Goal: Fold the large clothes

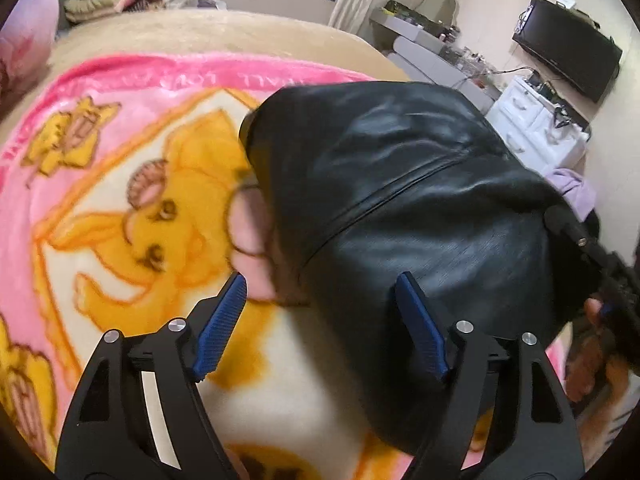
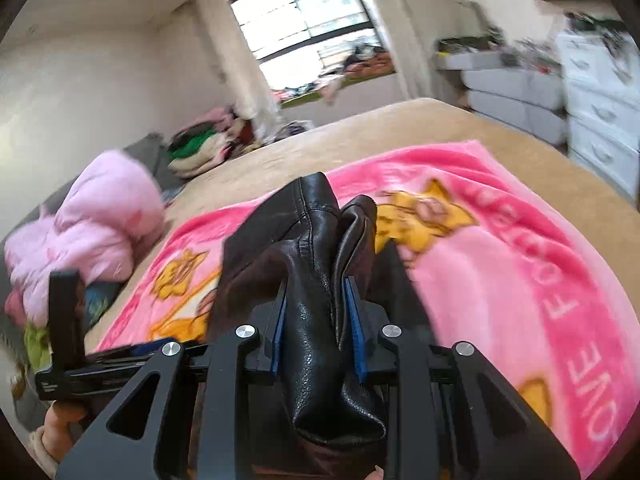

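A black leather jacket [image 1: 420,208] hangs bunched above a pink blanket with yellow cartoon animals [image 1: 120,184]. My left gripper [image 1: 320,308] stands open just below the jacket's lower edge. Its blue pads [image 1: 222,320] are wide apart, the right one in front of the leather and not pressing on it. In the right wrist view my right gripper [image 2: 316,284] is shut on a thick fold of the jacket [image 2: 316,340], which rises between the blue pads [image 2: 352,320] and droops towards the camera. The pink blanket [image 2: 500,264] lies beneath it.
The blanket covers a beige bed [image 2: 400,124]. A pink padded bundle [image 2: 92,224] and piled clothes [image 2: 200,148] lie at its far left. White drawers [image 2: 600,128] and grey boxes [image 2: 516,92] stand to the right, with a black screen [image 1: 568,44] on the wall. A hand [image 1: 588,312] shows at the right edge.
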